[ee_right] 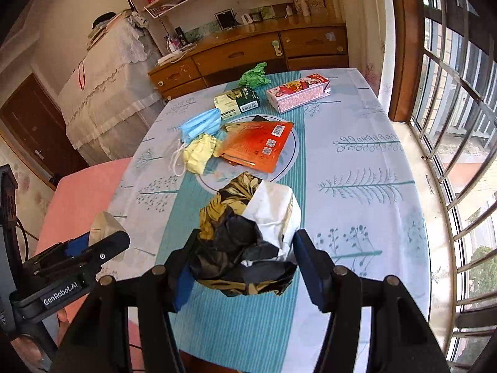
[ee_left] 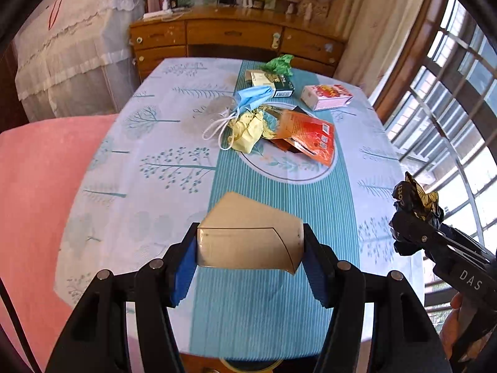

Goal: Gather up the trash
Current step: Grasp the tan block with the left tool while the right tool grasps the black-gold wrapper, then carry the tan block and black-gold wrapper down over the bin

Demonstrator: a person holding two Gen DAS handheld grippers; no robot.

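**Two hand-held grippers, each carrying a piece of trash above the table.**
The left gripper point(ee_left: 250, 248) is clamped on a flat beige card point(ee_left: 248, 233); the right gripper point(ee_right: 242, 261) is clamped on a crumpled black, gold and white wrapper point(ee_right: 248, 230), its pads pressed against both sides. Both loads hang clear of the tree-patterned tablecloth point(ee_right: 357, 161). Farther along the table lies the remaining trash: an orange packet point(ee_right: 261, 143), yellow crumpled paper point(ee_right: 202, 152), a blue face mask point(ee_right: 200, 126), a green-and-cream box point(ee_right: 237, 101), a pink carton point(ee_right: 298, 93) and a green wad point(ee_right: 254, 76).

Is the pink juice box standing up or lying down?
Lying down. The juice box rests on its long side on the table, printed side facing up.
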